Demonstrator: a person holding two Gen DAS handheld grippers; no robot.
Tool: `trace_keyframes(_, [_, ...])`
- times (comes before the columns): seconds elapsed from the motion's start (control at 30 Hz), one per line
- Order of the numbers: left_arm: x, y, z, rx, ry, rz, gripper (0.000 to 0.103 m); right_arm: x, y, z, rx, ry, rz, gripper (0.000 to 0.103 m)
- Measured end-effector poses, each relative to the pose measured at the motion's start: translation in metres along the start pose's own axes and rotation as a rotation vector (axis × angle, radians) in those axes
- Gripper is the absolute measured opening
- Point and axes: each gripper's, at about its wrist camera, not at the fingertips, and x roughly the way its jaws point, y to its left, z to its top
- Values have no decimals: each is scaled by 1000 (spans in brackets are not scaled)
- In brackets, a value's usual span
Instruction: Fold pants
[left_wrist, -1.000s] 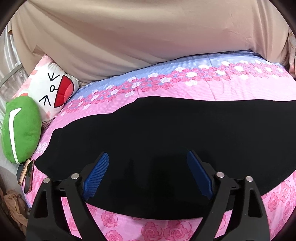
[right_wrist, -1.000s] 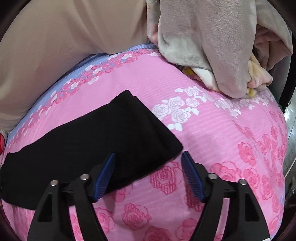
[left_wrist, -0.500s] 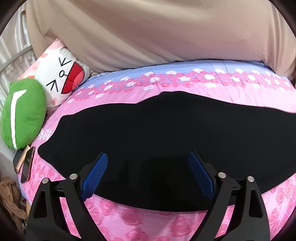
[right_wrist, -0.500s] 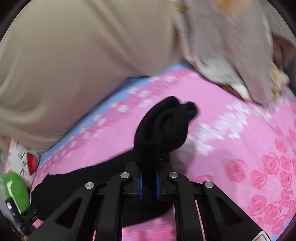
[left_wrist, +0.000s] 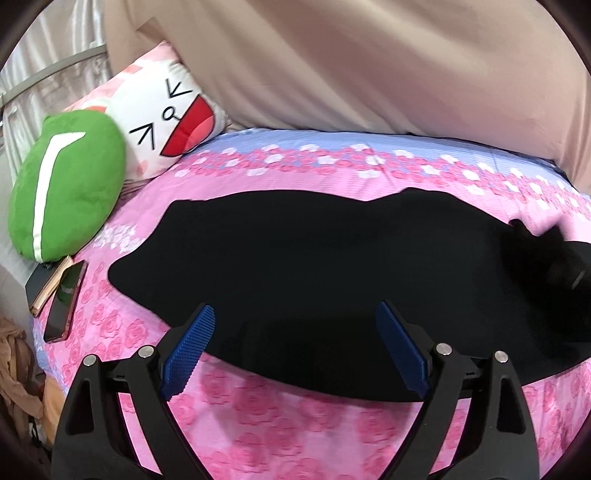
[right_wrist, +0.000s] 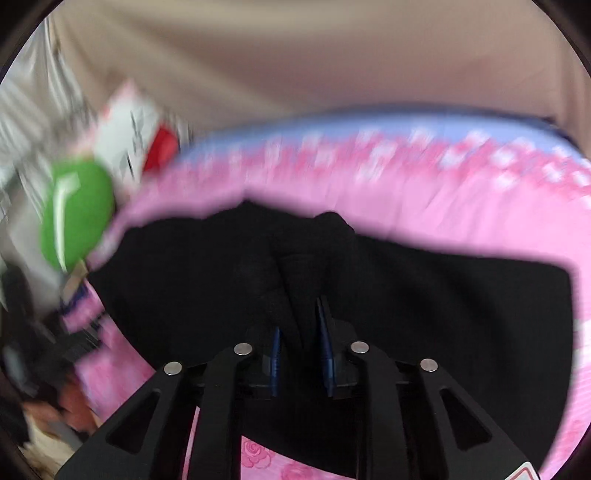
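You have one pair of black pants (left_wrist: 332, 266) lying across the bed (left_wrist: 295, 417). Your left gripper (left_wrist: 295, 347) hangs wide apart, empty. Your right gripper (right_wrist: 298, 354), jaws opening, pinches a bunched fold. Two cushions sit at ten o'clock.

Motion blur smears the right wrist view: the green cushion (right_wrist: 75, 214), the white face pillow (right_wrist: 129, 136) and the bed's (right_wrist: 424, 206) rose print dissolve into streaks. The black pants (right_wrist: 424, 314) show no seams or folds; the bunched cloth hides where the right claw (right_wrist: 298, 332) pads meet it. In the left view, the pants (left_wrist: 332, 266) run off the right edge, blurred there.
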Motion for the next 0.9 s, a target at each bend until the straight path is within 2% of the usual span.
trace_keyframes(0.03, [1, 4, -1, -7, 1, 1, 87, 13, 6, -11, -14, 29, -49, 22])
trace_keyframes(0.1, [3, 12, -3, -21, 9, -2, 87, 7, 10, -17, -17, 9, -70, 26])
trace_keyframes(0.17, [5, 17, -5, -30, 16, -5, 87, -26, 2, -18, 32, -45, -53, 43])
trace_keyframes(0.23, [5, 20, -5, -43, 22, -19, 87, -73, -15, -24, 84, -162, -81, 74])
trace_keyframes(0.27, [5, 21, -5, -58, 23, -33, 87, -89, -21, -28, 96, -192, -118, 77])
trace_keyframes(0.33, [2, 18, -3, -70, 18, -59, 87, -116, -47, -41, 133, -219, -247, 77])
trace_keyframes(0.4, [0, 10, -1, -67, 13, -74, 87, -131, -78, -58, 210, -212, -314, 77])
trace_keyframes(0.47, [-3, -3, 2, -58, 13, -105, 87, -135, -107, -75, 313, -199, -293, 77])
trace_keyframes(0.63, [-9, -50, 6, -19, 55, -252, 88, -104, -149, -95, 457, -151, -135, 77])
trace_keyframes(0.67, [-12, -57, 6, -7, 57, -260, 88, -95, -151, -93, 459, -141, -106, 73])
trace_keyframes(0.7, [-15, -64, 6, 8, 53, -262, 88, -82, -150, -90, 447, -120, -89, 48])
trace_keyframes(0.73, [-17, -68, 6, 20, 47, -261, 88, -73, -147, -87, 426, -95, -86, 37])
trace_keyframes(0.8, [-22, -73, 4, 46, 33, -236, 88, -77, -125, -78, 340, -97, -164, 23])
trace_keyframes(0.83, [-23, -72, 4, 51, 28, -223, 88, -83, -114, -75, 295, -106, -191, 23])
trace_keyframes(0.87, [-22, -70, 4, 53, 26, -201, 88, -87, -103, -71, 242, -105, -263, 24])
trace_keyframes(0.9, [-20, -67, 3, 51, 27, -183, 88, -91, -101, -69, 216, -104, -322, 37])
